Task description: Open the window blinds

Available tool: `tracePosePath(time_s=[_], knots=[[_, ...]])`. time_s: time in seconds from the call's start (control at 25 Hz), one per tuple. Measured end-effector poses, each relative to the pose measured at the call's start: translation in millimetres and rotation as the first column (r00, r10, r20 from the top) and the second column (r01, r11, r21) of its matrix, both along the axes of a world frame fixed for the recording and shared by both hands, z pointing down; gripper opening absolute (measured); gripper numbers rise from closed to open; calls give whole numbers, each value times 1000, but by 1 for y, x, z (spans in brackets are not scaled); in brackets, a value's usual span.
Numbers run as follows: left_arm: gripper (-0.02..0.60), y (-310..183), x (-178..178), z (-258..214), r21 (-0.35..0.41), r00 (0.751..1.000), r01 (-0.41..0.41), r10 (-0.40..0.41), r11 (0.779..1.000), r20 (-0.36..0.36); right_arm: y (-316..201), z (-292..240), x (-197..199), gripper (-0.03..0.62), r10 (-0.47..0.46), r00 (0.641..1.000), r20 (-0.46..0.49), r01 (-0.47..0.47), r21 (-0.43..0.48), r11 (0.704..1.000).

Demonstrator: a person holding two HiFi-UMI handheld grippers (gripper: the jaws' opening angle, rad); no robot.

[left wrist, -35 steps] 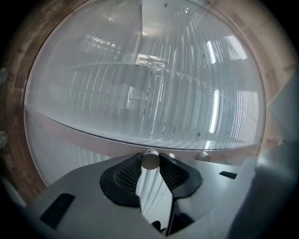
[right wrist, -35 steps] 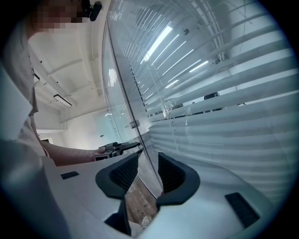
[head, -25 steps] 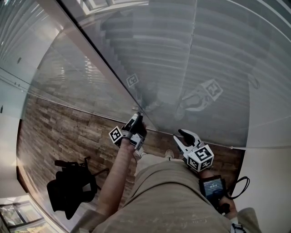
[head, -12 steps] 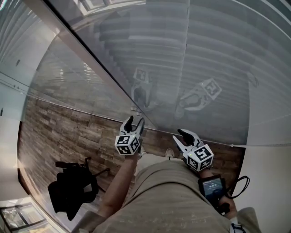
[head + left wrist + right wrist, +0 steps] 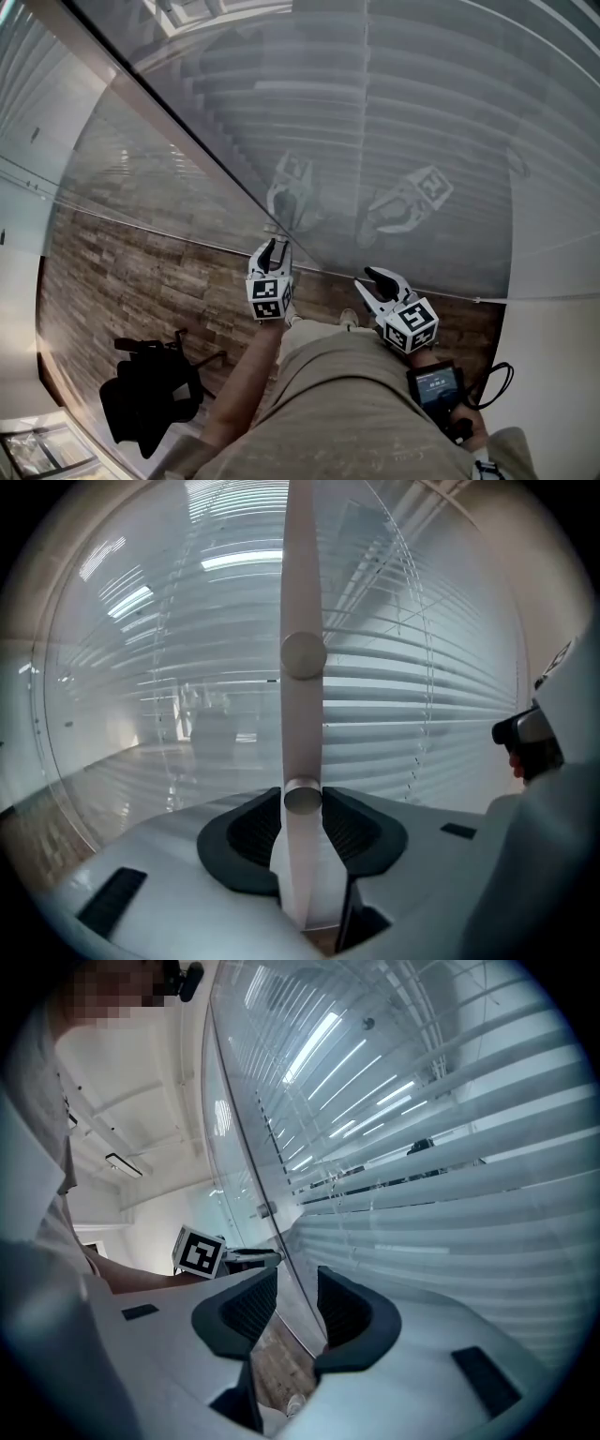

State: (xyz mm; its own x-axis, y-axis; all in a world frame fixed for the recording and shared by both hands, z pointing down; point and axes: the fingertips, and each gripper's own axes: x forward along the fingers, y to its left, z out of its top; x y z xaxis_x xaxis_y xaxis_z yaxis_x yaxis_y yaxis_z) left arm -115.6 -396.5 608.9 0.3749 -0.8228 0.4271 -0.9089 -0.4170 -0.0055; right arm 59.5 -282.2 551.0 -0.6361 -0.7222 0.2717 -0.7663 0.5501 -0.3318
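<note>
My left claw is up against the glass pane, at the foot of the white upright strip that runs up the glazing. In the left gripper view a round knob on that strip sits squarely between the two dark pads, and both pads meet its sides. The jaws have just been closing, and they are now gripping the knob. A second round disc sits higher on the same strip, well clear of the claw.

The window blinds hang behind the glass on both sides of the strip, with their horizontal slats running straight across. From my head view they fill the pane above and ahead of both claws.

My right claw hovers just beside the left one, near the glass. Its jaws stand apart with nothing between them, and only the wood-plank floor and the glass edge show through the gap.

Each claw's cube carries black-and-white square marker patterns; the left one's cube shows in the right gripper view. A small screen at my right wrist is lit, but its print is too small to read.
</note>
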Motion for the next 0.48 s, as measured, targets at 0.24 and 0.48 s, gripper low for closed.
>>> tracePosePath(time_s=[0.24,0.48], knots=[[137,-3,0,3,-8,1000,8,-8,1000,-29,-2,1,2,143,5,1000,0,-5,0,1000],[135,-3,-2,5,-81,983,10,-25,997,-180,-4,1,2,143,2,1000,1,-2,-1,1000]])
